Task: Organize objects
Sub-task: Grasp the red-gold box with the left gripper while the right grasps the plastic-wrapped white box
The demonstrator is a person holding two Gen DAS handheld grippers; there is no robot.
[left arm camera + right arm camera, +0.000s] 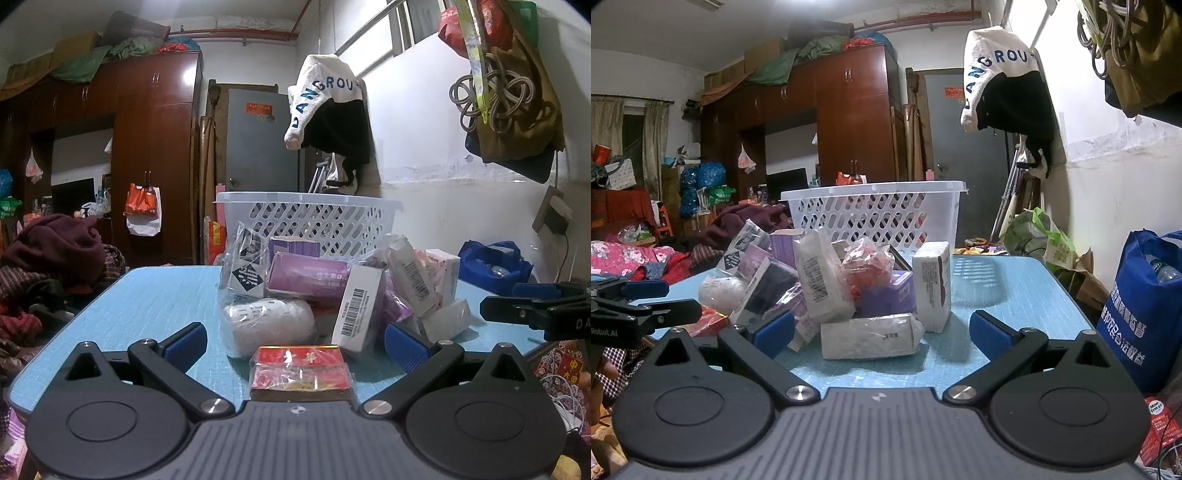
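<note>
While a cluttered bedroom with a brown wardrobe [155,155] lies behind, the blue gridded worktop [147,302] carries one white slotted basket [314,221] behind a heap of boxes. One red pack [301,371] lies crosswise between the left claw [295,341], spread apart. Right claw [882,332] gapes too, empty.

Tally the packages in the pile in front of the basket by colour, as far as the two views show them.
Counts are approximate; the pile overlaps itself.
Red: 2 (red pack, red-filled bag)
Purple boxes: 3 (one at)
White or pale: 5 (one at)
Black-and-white bag: 1
Total: 11
</note>
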